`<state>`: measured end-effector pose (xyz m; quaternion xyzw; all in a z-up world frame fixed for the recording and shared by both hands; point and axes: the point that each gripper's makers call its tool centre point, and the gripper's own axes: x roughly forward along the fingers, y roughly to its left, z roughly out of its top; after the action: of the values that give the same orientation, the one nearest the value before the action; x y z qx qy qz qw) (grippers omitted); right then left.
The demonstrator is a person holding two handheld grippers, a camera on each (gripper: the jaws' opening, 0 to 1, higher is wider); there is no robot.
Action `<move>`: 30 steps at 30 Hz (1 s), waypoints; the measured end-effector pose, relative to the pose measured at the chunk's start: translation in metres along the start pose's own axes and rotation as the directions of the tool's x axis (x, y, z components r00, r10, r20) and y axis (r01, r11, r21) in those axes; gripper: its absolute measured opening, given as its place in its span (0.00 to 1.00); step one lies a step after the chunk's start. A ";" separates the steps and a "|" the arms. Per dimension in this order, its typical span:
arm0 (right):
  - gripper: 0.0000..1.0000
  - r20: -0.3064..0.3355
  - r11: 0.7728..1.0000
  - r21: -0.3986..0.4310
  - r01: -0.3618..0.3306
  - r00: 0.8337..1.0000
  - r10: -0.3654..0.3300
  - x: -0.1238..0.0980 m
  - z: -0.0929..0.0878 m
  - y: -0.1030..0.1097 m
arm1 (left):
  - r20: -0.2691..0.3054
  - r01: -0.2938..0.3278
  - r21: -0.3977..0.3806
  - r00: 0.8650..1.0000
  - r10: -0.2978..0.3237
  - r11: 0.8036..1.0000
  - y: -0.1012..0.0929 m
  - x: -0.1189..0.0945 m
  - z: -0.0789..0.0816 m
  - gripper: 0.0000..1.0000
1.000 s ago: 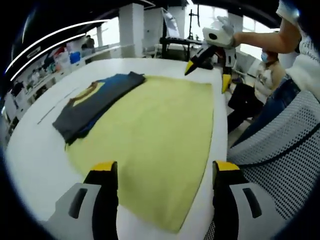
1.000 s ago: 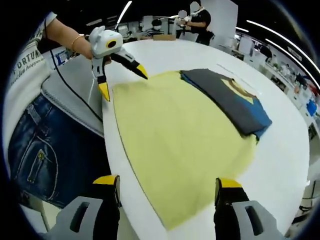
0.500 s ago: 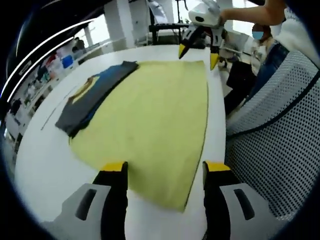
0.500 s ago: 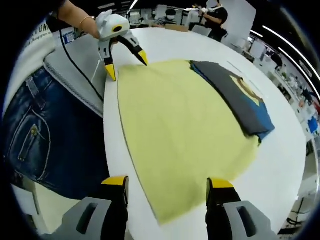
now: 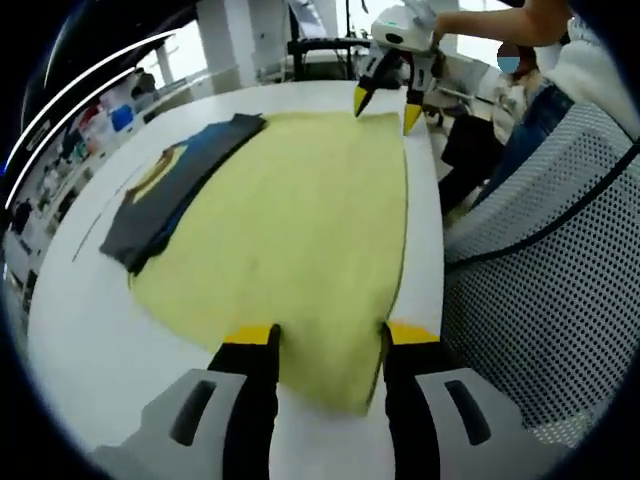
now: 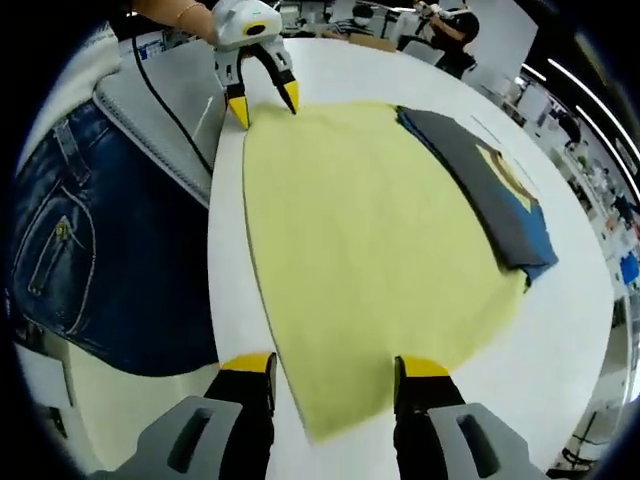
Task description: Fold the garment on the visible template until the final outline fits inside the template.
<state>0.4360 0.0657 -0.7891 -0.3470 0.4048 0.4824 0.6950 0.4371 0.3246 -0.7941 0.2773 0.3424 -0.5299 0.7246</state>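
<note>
On the white table, going left to right in the left gripper view: a folded grey-and-blue garment with a yellow print sits at the far-left edge of the big yellow template. It's a long narrow bundle, with its long axis running along that edge of the sheet, up and away from the camera, and part of it overlaps the yellow. The left gripper is at the bottom of the view, jaws moderately apart with nothing between them, yellow tips straddling the near corner of the template. Can't tell if they're actually touching the cloth. Up top, the right gripper hangs over the far corner, also spread and holding nothing. A mesh chair fills the right side.

Right gripper view is the mirror deal: person's jeans at left, left gripper at the far corner of the template, garment lying lengthwise along the right edge. Right gripper is at the bottom, tips either side of the near corner.
</note>
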 end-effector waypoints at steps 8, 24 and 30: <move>0.26 -0.004 0.999 -0.033 -0.007 1.000 0.007 0.001 0.001 -0.003 | -0.037 -0.007 -0.040 0.999 0.006 0.999 0.001 -0.001 -0.001 0.30; 0.05 -0.015 0.999 -0.036 0.014 1.000 -0.014 0.003 0.000 -0.008 | -0.086 -0.065 0.062 0.994 0.070 0.996 0.013 -0.008 -0.003 0.02; 0.03 -0.014 1.000 -0.005 0.000 1.000 0.000 0.003 0.000 -0.008 | -0.088 -0.060 0.036 0.994 0.063 0.998 0.014 -0.009 -0.003 0.02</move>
<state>0.4441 0.0647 -0.7914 -0.3520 0.4086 0.4811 0.6911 0.4480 0.3362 -0.7880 0.3232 0.3567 -0.5001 0.7198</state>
